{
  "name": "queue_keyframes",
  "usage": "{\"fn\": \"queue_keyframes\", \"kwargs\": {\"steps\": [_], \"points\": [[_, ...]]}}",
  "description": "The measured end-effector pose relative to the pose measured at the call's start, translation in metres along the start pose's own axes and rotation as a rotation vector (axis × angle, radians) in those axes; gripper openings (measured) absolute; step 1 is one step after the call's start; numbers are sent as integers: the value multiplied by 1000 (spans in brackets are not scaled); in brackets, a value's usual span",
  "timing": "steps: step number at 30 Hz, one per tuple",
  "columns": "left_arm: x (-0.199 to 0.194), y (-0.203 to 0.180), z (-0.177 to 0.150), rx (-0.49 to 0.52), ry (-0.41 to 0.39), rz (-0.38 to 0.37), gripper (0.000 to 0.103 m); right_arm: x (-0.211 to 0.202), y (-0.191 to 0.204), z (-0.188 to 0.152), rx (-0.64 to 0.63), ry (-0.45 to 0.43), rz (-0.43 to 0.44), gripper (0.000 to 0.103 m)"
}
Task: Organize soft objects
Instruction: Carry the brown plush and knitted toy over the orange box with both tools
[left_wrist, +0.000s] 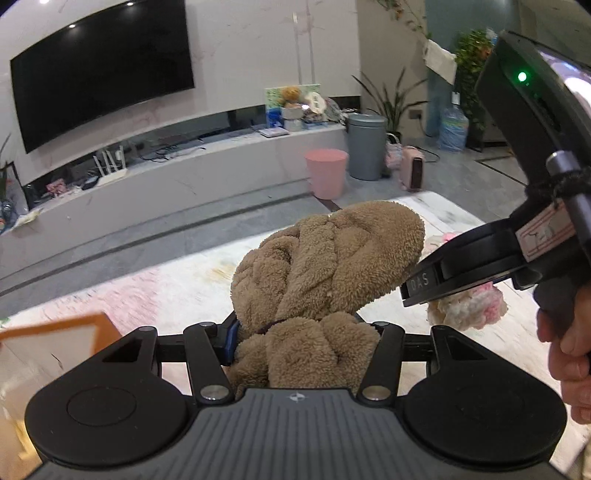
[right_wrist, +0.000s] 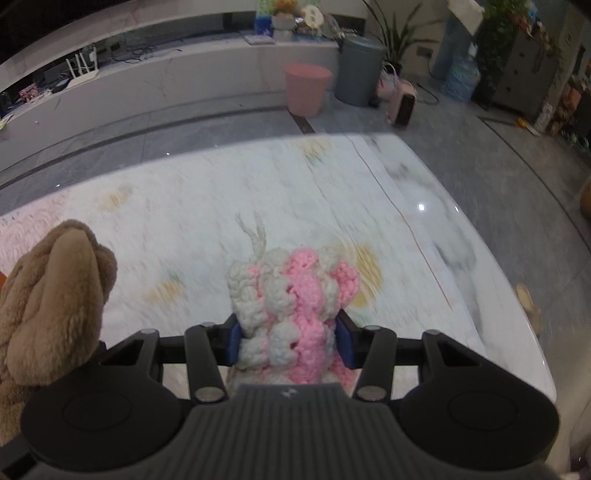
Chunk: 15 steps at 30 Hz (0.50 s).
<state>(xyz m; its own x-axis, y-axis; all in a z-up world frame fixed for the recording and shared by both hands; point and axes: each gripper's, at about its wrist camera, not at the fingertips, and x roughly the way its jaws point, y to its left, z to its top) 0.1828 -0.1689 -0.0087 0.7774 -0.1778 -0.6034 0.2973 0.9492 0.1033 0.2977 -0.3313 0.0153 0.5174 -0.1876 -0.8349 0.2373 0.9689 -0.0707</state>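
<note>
Pinching fleecy brown plush (left_wrist: 325, 269), left fingers (left_wrist: 231, 339); right fingers (right_wrist: 233, 339) clamp knobbly pink-white crochet (right_wrist: 291, 306)

1. My left gripper (left_wrist: 301, 339) is clamped on a brown plush (left_wrist: 325, 273); the toy bulges up and forward from between the blue pads (left_wrist: 231, 341).
2. Right of the plush, my right gripper (left_wrist: 424, 286) comes in from the side, my hand (left_wrist: 565, 354) round its handle.
3. A pink-and-white knit (left_wrist: 469, 306) hangs under that gripper, just right of the plush.
4. Beneath the plush lies a pale marble table (left_wrist: 166, 280).
5. Beyond the plush stand a pink bin (left_wrist: 326, 171) and a grey bin (left_wrist: 366, 146); a TV (left_wrist: 99, 70) hangs up left.
</note>
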Motion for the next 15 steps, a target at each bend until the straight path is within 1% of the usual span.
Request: {"fn": "queue_keyframes", "kwargs": {"steps": [4, 6, 10, 15], "points": [[4, 31, 12, -5, -9, 58, 61, -4, 32, 24, 4, -18, 26, 49], [3, 49, 16, -7, -18, 90, 61, -7, 51, 33, -16, -30, 42, 49], [-8, 95, 25, -83, -36, 137, 61, -19, 97, 49, -60, -59, 74, 49], [-30, 149, 27, -132, -49, 245, 61, -41, 157, 57, -114, -89, 125, 49]]}}
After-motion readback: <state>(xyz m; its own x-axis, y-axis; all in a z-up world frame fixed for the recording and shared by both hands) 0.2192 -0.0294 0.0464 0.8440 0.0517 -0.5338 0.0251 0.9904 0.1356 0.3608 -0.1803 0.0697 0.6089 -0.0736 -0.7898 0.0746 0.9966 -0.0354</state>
